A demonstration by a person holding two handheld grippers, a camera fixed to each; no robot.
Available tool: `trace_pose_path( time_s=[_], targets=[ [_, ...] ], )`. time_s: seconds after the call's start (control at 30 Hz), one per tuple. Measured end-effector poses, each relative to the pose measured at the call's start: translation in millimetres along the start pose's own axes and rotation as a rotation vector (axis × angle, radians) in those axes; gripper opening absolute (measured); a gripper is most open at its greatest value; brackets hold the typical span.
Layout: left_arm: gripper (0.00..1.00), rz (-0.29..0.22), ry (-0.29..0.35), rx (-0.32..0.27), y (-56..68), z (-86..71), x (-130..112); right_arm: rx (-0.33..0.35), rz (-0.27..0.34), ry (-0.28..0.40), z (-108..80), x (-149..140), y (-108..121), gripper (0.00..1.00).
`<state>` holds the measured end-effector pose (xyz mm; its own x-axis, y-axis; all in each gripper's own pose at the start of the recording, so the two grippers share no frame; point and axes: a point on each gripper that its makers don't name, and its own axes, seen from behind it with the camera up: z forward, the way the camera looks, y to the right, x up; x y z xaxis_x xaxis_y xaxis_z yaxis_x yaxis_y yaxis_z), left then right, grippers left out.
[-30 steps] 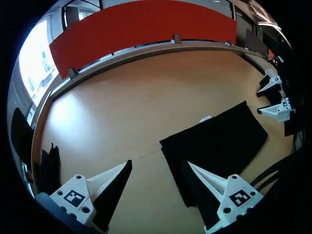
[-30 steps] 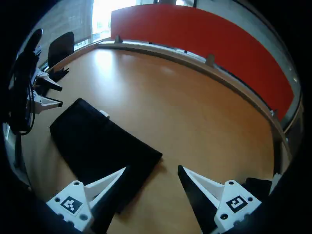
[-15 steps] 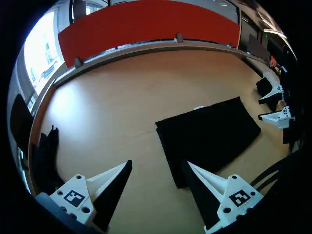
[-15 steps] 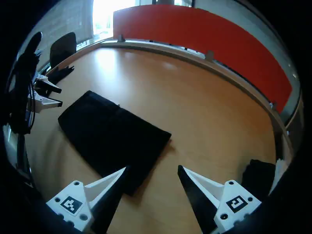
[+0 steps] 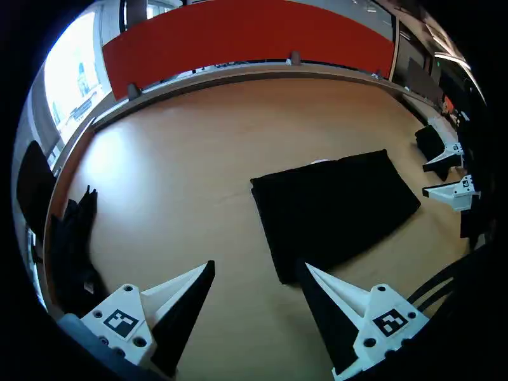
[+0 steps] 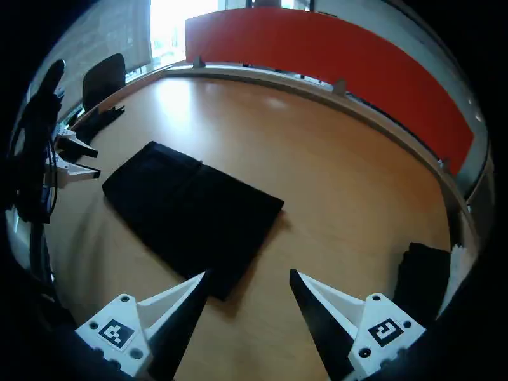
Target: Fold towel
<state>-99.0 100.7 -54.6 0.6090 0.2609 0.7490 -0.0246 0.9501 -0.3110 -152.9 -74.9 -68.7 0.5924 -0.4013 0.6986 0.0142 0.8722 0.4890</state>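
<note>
A black towel [image 5: 333, 206] lies folded flat on the wooden table [image 5: 190, 171], its near corner just ahead of my left gripper's right finger. My left gripper [image 5: 254, 279] hangs open above the table with nothing between its fingers. In the right gripper view the same towel [image 6: 193, 213] lies left of centre, its near edge just ahead of the open right gripper [image 6: 249, 282], which holds nothing. The right gripper [image 5: 447, 171] also appears far off at the right edge of the left gripper view, and the left gripper [image 6: 76, 159] at the left edge of the right gripper view.
A red partition [image 5: 254, 38] runs along the table's far edge. A dark cloth pile [image 5: 73, 247] lies at the table's left side in the left gripper view. Another black cloth [image 6: 422, 276] rests at the right in the right gripper view. A chair [image 6: 101, 79] stands far left.
Both grippers have drawn back and risen from the towel, so it now lies farther ahead in both views. The towel itself stays flat on the table.
</note>
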Motion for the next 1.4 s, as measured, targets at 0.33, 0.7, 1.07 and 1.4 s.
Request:
trace_pose_path(
  time_s=[0.33, 0.7, 1.07, 1.4],
  targets=[
    [0.94, -0.035, 0.002, 0.024, -4.7, -12.0, -12.7, 0.042, -0.052, -0.01, 2.8, -0.4, -6.5, 0.93],
    [0.94, -0.082, 0.001, 0.046, -11.5, -26.7, -26.1, 0.077, -0.109, -0.024, 5.7, -3.4, -7.8, 0.93],
    [0.94, -0.111, 0.007, 0.062, -14.5, -41.9, -34.5, 0.127, -0.154, -0.049, 11.3, -14.4, -16.8, 0.92],
    [0.94, -0.144, -0.003, 0.068, -14.4, -50.2, -49.9, 0.151, -0.179, -0.094, 12.7, -31.7, -19.4, 0.75]
  ],
)
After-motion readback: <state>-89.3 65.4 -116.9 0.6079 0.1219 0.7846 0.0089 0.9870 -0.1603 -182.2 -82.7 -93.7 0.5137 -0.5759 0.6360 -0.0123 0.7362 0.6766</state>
